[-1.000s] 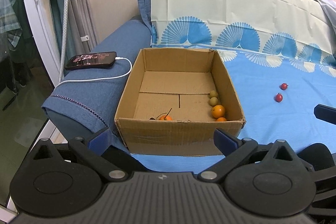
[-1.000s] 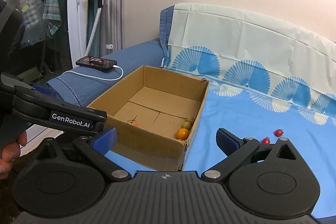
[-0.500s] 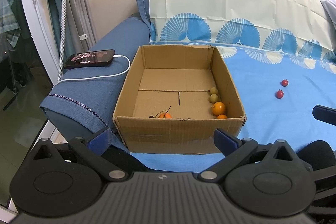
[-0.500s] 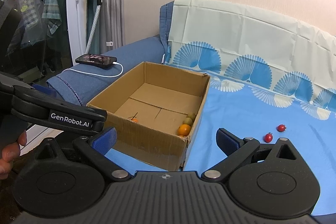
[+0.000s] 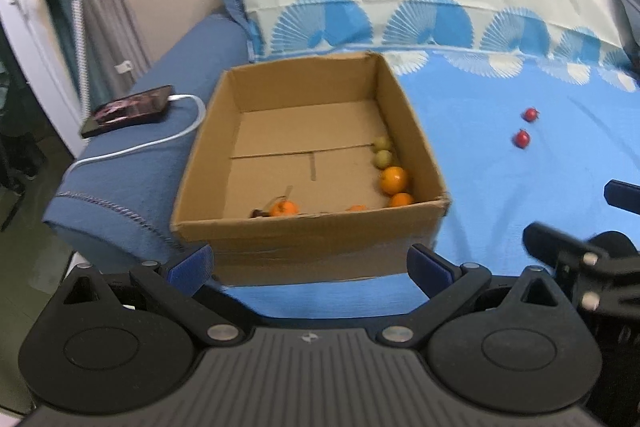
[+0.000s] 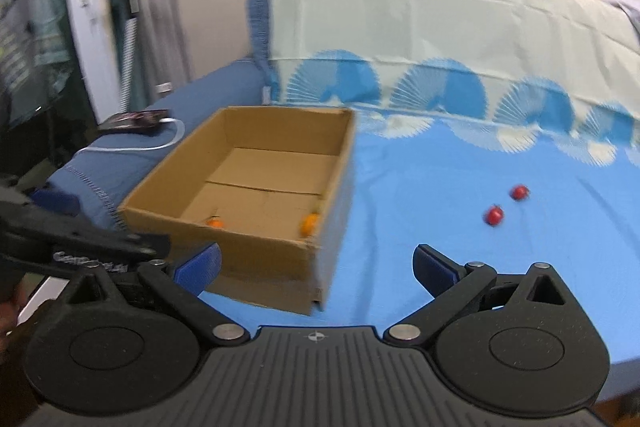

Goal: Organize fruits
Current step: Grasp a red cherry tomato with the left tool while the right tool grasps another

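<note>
Right wrist view takes in the widest ground: the blue sheet (image 6: 420, 187) spread over the seat, with the cardboard box (image 6: 256, 255) sitting on its left part, hard against the sofa arm. Inside the box, along the near and right walls, lie the fruits already gathered: a larger orange (image 5: 394, 180), smaller orange ones and two greenish ones (image 5: 383, 151). Out on the bare sheet, well apart from the box and to its right, rest the two red fruits (image 6: 494, 215), close together, one a little farther back than the other; being round, they offer no long axis to line up with.

Both tools are empty. The right gripper (image 6: 316, 263) has its fingers spread wide and holds nothing, and the red pair lies ahead of it and off to its right. The left gripper (image 5: 310, 263) is likewise spread and empty, facing the box head-on, with the red pair far over on its right side. By my reading the right hand is the nearer one, and the reach goes forward and rightward, away from the box.
</note>
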A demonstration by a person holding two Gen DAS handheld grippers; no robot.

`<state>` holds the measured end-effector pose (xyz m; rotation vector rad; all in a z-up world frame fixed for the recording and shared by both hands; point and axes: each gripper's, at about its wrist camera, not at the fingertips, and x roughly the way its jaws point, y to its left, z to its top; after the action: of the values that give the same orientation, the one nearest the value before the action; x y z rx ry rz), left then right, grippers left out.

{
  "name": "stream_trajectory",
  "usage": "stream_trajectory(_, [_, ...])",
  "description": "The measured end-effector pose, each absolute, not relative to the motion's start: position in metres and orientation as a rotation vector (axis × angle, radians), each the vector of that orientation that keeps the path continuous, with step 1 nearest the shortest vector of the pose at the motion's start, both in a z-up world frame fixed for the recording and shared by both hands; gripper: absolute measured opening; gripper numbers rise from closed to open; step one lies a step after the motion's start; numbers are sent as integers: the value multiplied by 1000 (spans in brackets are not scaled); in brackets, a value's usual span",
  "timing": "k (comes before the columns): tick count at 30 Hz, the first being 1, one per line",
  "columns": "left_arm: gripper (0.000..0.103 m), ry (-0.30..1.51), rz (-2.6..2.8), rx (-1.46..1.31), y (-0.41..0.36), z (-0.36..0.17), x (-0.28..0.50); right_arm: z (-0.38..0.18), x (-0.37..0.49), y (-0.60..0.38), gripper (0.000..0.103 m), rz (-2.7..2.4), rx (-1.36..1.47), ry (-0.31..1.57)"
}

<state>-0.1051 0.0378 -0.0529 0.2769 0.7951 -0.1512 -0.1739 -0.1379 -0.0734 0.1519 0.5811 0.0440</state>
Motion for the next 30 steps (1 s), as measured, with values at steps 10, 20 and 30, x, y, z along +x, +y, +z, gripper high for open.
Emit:
stream_trajectory(10, [103,818,-344,275,-73,-66,-45,-99,-157,-264,101,-281,239,564])
stream_trajectory(20, [103,853,-521,287,-235,-153,44,-163,-62,-400,102,-428,160,621])
stream_trajectory(30, [103,999,-531,342,-331,-263,143,-263,42,-498,102,-304,163,702])
